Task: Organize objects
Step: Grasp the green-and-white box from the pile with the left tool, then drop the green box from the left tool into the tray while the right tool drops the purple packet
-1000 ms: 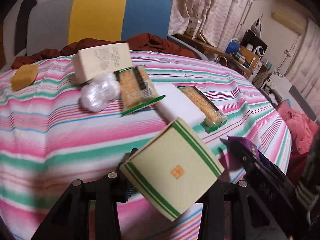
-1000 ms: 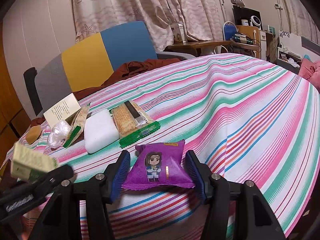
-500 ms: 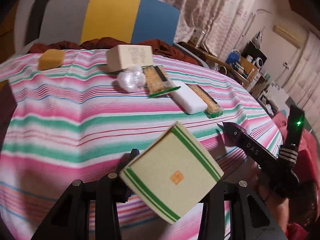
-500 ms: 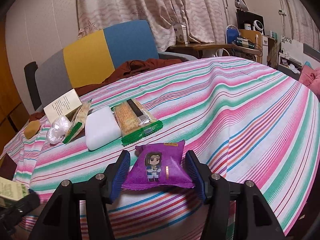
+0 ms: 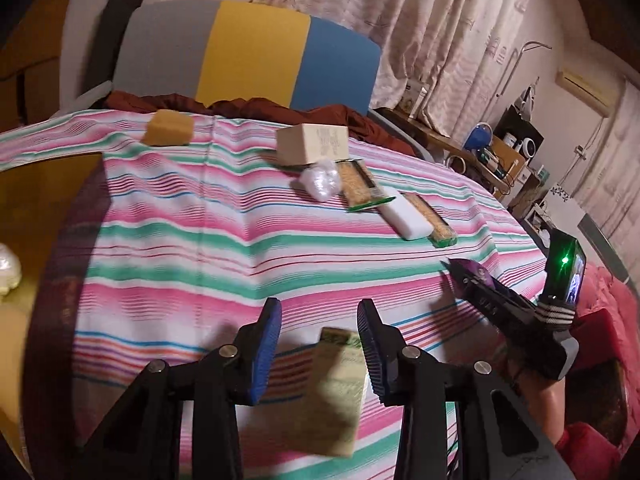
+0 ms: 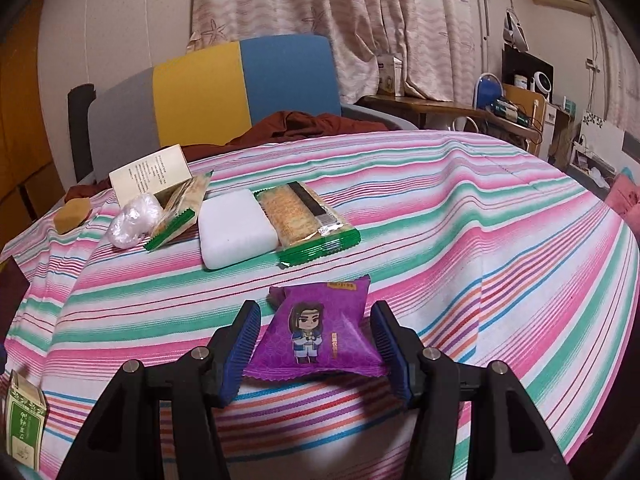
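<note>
A striped cloth (image 5: 180,240) is covering the table and spreading out under and ahead of both tongs. Beyond it, far ahead of the tongs, a grey, yellow and blue chair (image 5: 260,52) is standing with a rust-brown garment (image 5: 280,106) lying on its seat.

The right tongs (image 6: 316,348) are squeezing a purple snack packet (image 6: 316,332) between both blue pads, above the cloth. The left tongs (image 5: 320,344) have just been closing their jaws. A green-striped box (image 5: 336,400) is showing blurred between and below them, lying against the right-hand pad while the left-hand pad is standing apart from it, so no clamp is showing. From the right tongs this box is sitting far off to the left and near.

Ahead of the right tongs and slightly left, a white block (image 6: 236,228) is lying flat, with a green-edged cracker packet (image 6: 304,216) touching its right side. Further left and ahead, a printed cream box (image 6: 150,170) is resting, and a second cracker packet (image 6: 180,212) is leaning against it. A clear plastic wad (image 6: 134,220) is sitting just left of that packet. A tan sponge (image 6: 72,214) is lying furthest left, apart from the rest.
</note>
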`<state>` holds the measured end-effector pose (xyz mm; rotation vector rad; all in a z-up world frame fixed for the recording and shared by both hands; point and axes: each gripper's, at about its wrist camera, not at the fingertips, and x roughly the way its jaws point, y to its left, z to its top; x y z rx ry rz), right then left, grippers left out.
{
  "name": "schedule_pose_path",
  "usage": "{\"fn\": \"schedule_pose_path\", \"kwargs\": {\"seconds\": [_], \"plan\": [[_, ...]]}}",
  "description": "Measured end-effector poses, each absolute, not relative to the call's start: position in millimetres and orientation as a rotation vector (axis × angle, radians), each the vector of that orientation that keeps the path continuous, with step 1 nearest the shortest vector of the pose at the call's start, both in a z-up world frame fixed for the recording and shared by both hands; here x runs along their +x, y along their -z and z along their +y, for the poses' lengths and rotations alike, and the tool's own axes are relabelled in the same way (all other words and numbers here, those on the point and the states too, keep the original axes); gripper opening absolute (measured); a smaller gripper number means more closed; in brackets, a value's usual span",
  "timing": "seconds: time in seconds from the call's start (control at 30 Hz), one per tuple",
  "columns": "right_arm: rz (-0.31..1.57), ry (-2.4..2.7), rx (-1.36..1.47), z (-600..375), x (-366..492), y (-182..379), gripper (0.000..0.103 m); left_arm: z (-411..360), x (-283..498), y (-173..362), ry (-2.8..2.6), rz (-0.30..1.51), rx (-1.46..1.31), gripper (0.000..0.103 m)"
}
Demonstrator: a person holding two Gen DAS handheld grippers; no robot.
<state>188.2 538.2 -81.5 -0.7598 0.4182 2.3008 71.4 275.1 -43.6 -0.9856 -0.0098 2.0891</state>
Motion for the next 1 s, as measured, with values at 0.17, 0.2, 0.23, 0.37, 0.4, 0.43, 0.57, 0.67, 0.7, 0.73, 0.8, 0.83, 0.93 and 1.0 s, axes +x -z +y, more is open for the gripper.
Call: {"fn": "schedule_pose_path", "kwargs": {"seconds": [0.17, 0.2, 0.23, 0.37, 0.4, 0.43, 0.57, 0.67, 0.7, 0.73, 0.8, 0.83, 0.93, 1.0], "plan": [[0.46, -2.3, -0.754, 529, 191, 81, 0.058, 257, 68, 47, -2.088, -0.02, -0.998, 0.037], [0.456, -2.304, -0.758, 527, 190, 80, 0.058, 256, 68, 49, -2.087, -0.018, -0.999, 0.037], [0.451, -2.309, -0.766, 525, 189, 80, 0.058, 255, 68, 51, -2.075, -0.019, -1.007, 0.035], [0.416, -2.322, -0.787, 517, 184, 82, 0.058, 255, 76, 59, -2.025, -0.024, -1.043, 0.061], [0.415, -2.322, -0.788, 517, 184, 83, 0.058, 255, 79, 59, -2.005, -0.04, -1.034, 0.064], [0.417, -2.322, -0.787, 517, 184, 82, 0.058, 255, 81, 59, -1.988, -0.048, -1.024, 0.067], [0.426, -2.324, -0.783, 518, 184, 83, 0.058, 272, 96, 67, -1.989, 0.102, -1.014, 0.06], [0.424, -2.325, -0.785, 517, 183, 83, 0.058, 280, 99, 79, -1.97, 0.158, -1.053, 0.036], [0.423, -2.325, -0.786, 517, 183, 82, 0.058, 278, 100, 80, -1.976, 0.147, -1.044, 0.035], [0.423, -2.325, -0.786, 517, 183, 83, 0.058, 277, 100, 79, -1.977, 0.14, -1.04, 0.03], [0.428, -2.323, -0.783, 516, 184, 82, 0.058, 275, 100, 77, -1.977, 0.135, -1.037, 0.03], [0.438, -2.324, -0.778, 516, 185, 82, 0.058, 274, 99, 74, -1.982, 0.131, -1.03, 0.03], [0.474, -2.343, -0.769, 510, 184, 80, 0.058, 264, 96, 64, -1.991, 0.093, -1.013, 0.03], [0.492, -2.369, -0.774, 503, 181, 78, 0.058, 255, 93, 56, -2.0, 0.058, -1.002, 0.03]]}}
